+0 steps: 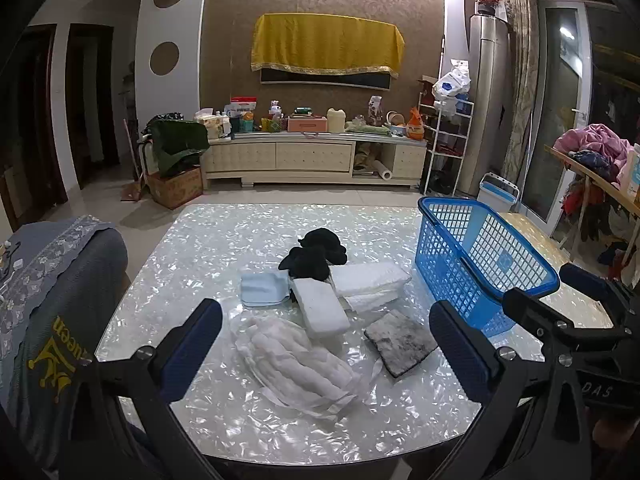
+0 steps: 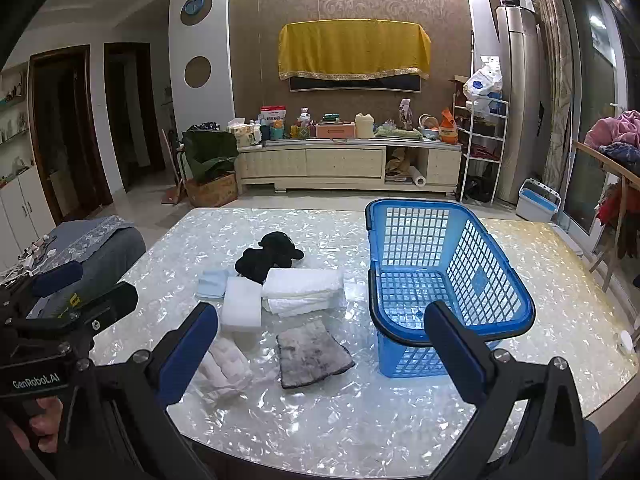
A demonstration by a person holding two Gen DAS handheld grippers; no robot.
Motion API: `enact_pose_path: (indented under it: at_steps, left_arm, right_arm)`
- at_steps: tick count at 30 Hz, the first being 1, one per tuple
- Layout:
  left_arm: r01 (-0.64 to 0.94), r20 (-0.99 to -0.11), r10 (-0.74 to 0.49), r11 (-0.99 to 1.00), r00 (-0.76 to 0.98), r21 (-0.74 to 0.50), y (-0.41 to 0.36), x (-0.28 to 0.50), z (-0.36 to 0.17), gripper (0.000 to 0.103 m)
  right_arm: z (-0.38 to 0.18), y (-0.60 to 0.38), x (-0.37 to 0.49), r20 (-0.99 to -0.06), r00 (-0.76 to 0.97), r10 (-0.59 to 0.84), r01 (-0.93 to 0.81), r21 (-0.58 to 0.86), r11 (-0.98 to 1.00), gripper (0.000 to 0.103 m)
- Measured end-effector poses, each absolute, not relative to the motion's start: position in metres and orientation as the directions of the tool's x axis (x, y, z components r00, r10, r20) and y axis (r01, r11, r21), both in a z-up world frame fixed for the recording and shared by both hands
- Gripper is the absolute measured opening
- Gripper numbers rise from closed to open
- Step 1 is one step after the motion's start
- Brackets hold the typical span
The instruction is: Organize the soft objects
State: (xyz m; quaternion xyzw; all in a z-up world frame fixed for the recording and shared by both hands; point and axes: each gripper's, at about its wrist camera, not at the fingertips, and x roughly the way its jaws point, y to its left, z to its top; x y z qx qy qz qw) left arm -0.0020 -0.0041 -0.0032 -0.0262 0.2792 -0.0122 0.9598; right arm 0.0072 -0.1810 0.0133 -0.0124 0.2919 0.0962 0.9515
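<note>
Bare table (image 2: 320, 420) in front; cloth pile (image 2: 280, 292) mid-table; basket (image 2: 452, 264) right, seemingly empty.

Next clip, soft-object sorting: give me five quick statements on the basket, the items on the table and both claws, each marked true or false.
1. The blue plastic lattice basket holds no soft items. True.
2. The crumpled black cloth lies nearer the camera than the grey stained flat pad. False: it lies farther back, behind the white items.
3. The left claw is shut on the white rectangular sponge block. False: its jaws stand wide open and hold nothing.
4. The right claw is open and empty. True.
5. The basket stands on the floor. False: it stands on the shiny pearl-patterned table.
</note>
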Motion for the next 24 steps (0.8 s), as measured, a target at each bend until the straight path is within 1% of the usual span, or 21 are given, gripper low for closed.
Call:
enact_pose_path:
  at_steps: [24]
  left_arm:
    - [0.018, -0.547, -0.044, 0.998, 0.836, -0.053, -0.0060, -0.0004, -0.0048, 0.103]
  right_arm:
    - [0.0099, -0.1867, 0.0082, -0.571, 0.801, 0.177, -0.188, 0.040, 0.981, 0.103]
